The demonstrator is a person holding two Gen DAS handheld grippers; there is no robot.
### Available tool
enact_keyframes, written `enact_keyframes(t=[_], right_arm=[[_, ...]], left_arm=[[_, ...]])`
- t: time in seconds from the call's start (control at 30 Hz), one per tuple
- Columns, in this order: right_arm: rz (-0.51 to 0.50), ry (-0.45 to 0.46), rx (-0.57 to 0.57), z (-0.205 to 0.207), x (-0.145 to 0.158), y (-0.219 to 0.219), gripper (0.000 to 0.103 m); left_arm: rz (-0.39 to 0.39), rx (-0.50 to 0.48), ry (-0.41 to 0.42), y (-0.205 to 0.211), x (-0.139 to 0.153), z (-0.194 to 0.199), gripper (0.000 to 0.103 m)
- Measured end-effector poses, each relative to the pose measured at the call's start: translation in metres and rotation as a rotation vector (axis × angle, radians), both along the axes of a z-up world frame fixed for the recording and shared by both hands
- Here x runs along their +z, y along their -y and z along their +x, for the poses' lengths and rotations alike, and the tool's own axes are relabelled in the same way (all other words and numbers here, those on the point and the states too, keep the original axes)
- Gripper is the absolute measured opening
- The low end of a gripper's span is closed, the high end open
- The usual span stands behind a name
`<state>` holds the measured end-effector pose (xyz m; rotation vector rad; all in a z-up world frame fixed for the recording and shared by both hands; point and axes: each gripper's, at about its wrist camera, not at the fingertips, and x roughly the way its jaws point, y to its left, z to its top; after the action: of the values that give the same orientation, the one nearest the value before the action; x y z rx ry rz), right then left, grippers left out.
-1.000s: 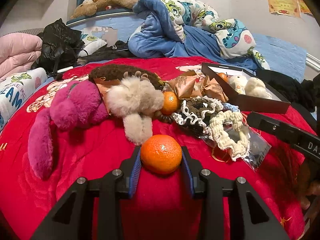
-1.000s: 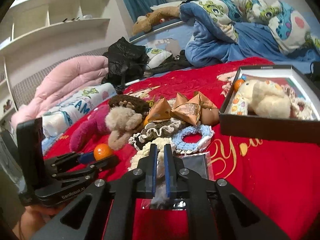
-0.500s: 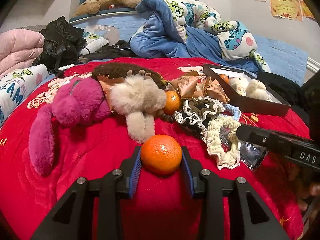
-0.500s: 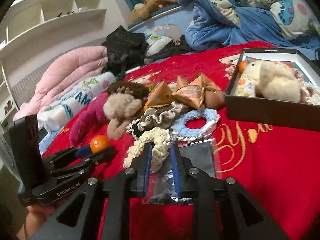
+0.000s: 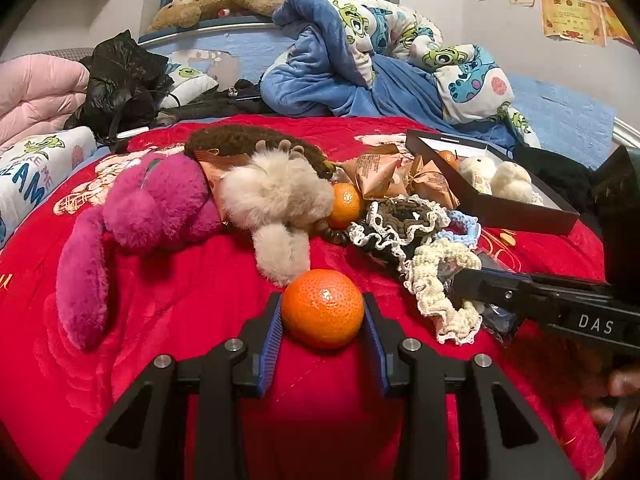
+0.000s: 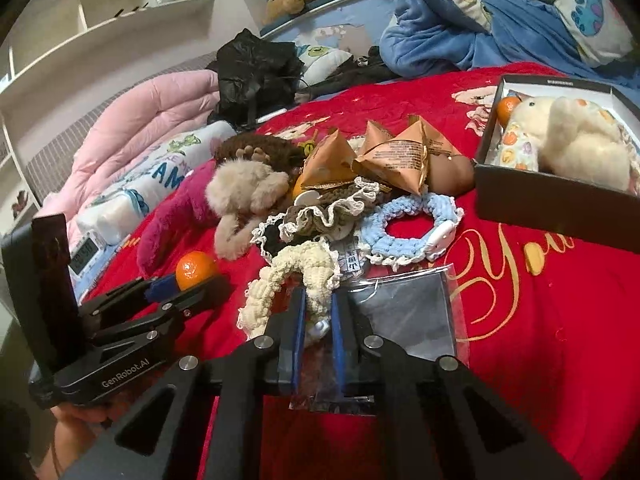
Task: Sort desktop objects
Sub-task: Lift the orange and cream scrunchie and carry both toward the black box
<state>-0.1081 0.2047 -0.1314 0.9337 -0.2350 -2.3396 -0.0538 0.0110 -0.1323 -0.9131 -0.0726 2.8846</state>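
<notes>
My left gripper (image 5: 322, 314) is shut on an orange tangerine (image 5: 322, 308) just above the red bedspread (image 5: 160, 312); it also shows in the right wrist view, left gripper (image 6: 192, 286) and tangerine (image 6: 196, 274). My right gripper (image 6: 317, 320) is shut on the near end of a cream crocheted scrunchie (image 6: 296, 272), above a clear plastic bag (image 6: 412, 312). From the left wrist view the right gripper (image 5: 460, 282) reaches in from the right onto the cream scrunchie (image 5: 436, 280). A black open box (image 6: 552, 196) at the right holds a white plush and a tangerine.
Piled mid-bed are a magenta plush (image 5: 156, 208), a beige fluffy plush (image 5: 276, 196), a second tangerine (image 5: 346, 210), bronze snack packets (image 6: 396, 156), a brown-and-white scrunchie (image 6: 324, 216) and a blue scrunchie (image 6: 416, 228). A small clock (image 6: 82, 256) stands left. Blankets lie behind.
The right gripper has come forward and down onto the cream scrunchie, its jaws parting a little midway and closing again around it. The left gripper and its tangerine stayed put.
</notes>
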Motion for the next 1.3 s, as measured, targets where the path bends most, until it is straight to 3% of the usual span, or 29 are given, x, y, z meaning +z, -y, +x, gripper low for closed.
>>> enact_keyframes(t=[0.63, 1.3], right_arm=[[0.056, -0.158, -0.104, 0.026, 0.023, -0.001, 0.012], [0.02, -0.164, -0.17, 0.041, 0.034, -0.035, 0.012]], left_arm=[[-0.02, -0.012, -0.029, -0.006, 0.005, 0.006, 0.039], [0.033, -0.12, -0.037, -0.044, 0.023, 0.023, 0.039]])
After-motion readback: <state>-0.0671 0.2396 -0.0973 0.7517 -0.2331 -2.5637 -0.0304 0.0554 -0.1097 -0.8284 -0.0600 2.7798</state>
